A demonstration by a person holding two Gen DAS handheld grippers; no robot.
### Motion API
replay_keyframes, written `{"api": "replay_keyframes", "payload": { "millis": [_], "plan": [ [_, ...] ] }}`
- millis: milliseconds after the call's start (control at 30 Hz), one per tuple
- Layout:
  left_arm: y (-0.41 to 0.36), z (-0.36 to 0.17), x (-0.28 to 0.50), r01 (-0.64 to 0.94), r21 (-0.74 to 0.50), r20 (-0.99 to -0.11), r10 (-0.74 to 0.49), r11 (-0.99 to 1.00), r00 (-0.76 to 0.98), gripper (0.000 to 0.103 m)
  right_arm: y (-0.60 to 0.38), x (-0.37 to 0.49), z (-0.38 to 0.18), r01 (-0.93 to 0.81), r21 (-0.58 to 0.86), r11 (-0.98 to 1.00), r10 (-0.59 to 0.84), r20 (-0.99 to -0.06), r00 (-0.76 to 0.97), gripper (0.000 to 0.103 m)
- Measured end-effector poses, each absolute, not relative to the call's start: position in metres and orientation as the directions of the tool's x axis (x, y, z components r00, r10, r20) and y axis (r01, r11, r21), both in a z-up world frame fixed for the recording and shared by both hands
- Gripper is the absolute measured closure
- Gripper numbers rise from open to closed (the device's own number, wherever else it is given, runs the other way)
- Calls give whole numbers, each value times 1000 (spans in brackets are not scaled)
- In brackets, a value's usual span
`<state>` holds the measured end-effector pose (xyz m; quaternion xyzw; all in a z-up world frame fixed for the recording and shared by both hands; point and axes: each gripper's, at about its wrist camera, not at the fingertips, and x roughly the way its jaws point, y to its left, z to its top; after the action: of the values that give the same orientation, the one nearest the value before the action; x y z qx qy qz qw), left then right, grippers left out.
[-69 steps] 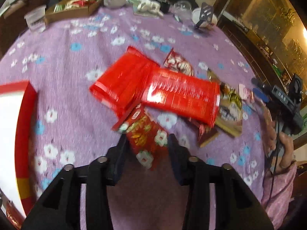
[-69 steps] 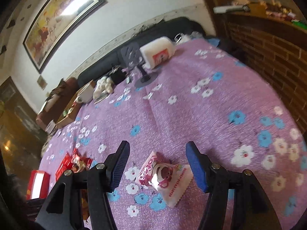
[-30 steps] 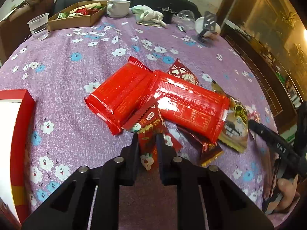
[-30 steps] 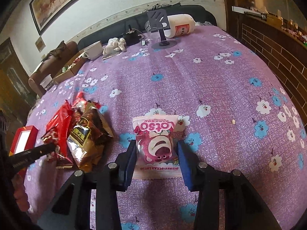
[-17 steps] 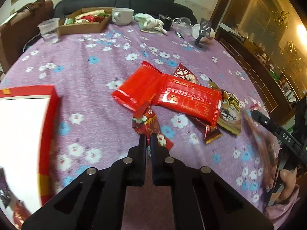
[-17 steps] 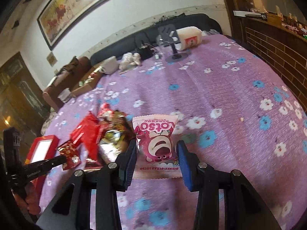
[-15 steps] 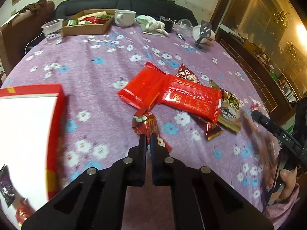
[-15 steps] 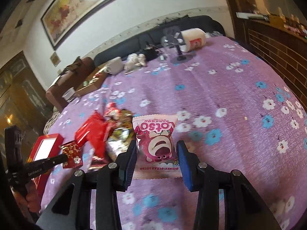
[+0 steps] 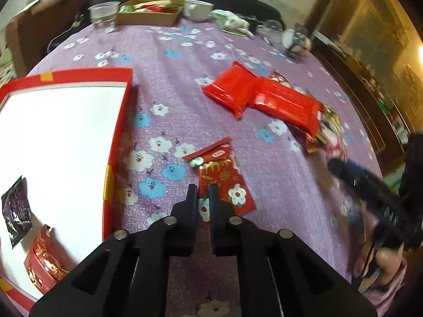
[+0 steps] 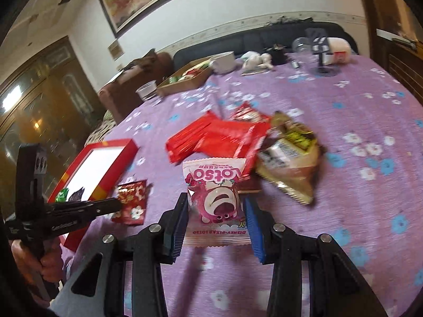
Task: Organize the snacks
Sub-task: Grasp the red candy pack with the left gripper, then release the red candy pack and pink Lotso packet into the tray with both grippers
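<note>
Left wrist view: the left gripper (image 9: pixel 203 194) has its jaws pressed together on the near edge of a small red flowered snack packet (image 9: pixel 221 177), which hangs over the purple flowered tablecloth (image 9: pixel 171 58) just beside the red box (image 9: pixel 120 129). Inside the box, on its white floor, lie a dark packet (image 9: pixel 15 215) and a red packet (image 9: pixel 43 266); these count as already sorted. Farther out, two long red packs (image 9: pixel 264 97) rest overlapping on the cloth, with a brown and gold bag (image 9: pixel 326 124) partly under their far end.

Right wrist view: the right gripper (image 10: pixel 215 206) is clamped on a pink Lotso packet (image 10: pixel 215 192), its blue-faced pads touching both sides of the packet. Beyond it sits the same pile of red packs and the brown bag (image 10: pixel 290 158), near the packet. To the left, the other gripper holds the red flowered packet close to the box rim (image 10: pixel 116 163).

Judged progress: early. A few snacks are boxed, two are in carriage, and the pile of at least three or four packets remains on the cloth. At the table's far edge stand a cardboard tray (image 9: pixel 150 15), a plastic cup (image 9: pixel 103 13) and a bowl (image 9: pixel 198 9).
</note>
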<state>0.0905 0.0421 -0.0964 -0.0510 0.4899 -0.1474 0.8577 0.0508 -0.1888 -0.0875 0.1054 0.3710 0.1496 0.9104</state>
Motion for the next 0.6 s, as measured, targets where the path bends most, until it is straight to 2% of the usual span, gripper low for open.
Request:
{"api": "replay_keyframes", "payload": {
  "millis": [67, 100, 200, 300, 400, 433, 467, 600],
  "plan": [
    [39, -96, 94, 184, -223, -830, -286, 957, 479, 80, -188, 53, -89, -200, 315, 928, 363, -642, 675, 61],
    [36, -97, 97, 157, -204, -837, -256, 966, 484, 62, -190, 53, -89, -204, 327, 923, 374, -635, 676, 61],
    [27, -99, 103, 138, -195, -841, -238, 971, 486, 47, -195, 54, -91, -204, 368, 907, 404, -625, 668, 61],
    [13, -102, 112, 128, -136, -840, -182, 982, 511, 40, -198, 54, -92, -212, 391, 896, 426, -616, 663, 61],
    [8, -104, 114, 140, -94, -825, -156, 986, 543, 44, -199, 53, -92, -220, 402, 889, 439, -609, 661, 61],
    [7, -104, 112, 146, -76, -819, -146, 986, 555, 60, -200, 53, -92, -221, 408, 886, 444, -606, 660, 61],
    [8, -104, 110, 159, -57, -812, -138, 986, 567, 68, -200, 53, -92, -222, 414, 883, 449, -604, 659, 61],
    [15, -103, 109, 175, -91, -806, -176, 980, 565, 70, -202, 54, -92, -218, 425, 879, 453, -598, 661, 61]
  ]
}}
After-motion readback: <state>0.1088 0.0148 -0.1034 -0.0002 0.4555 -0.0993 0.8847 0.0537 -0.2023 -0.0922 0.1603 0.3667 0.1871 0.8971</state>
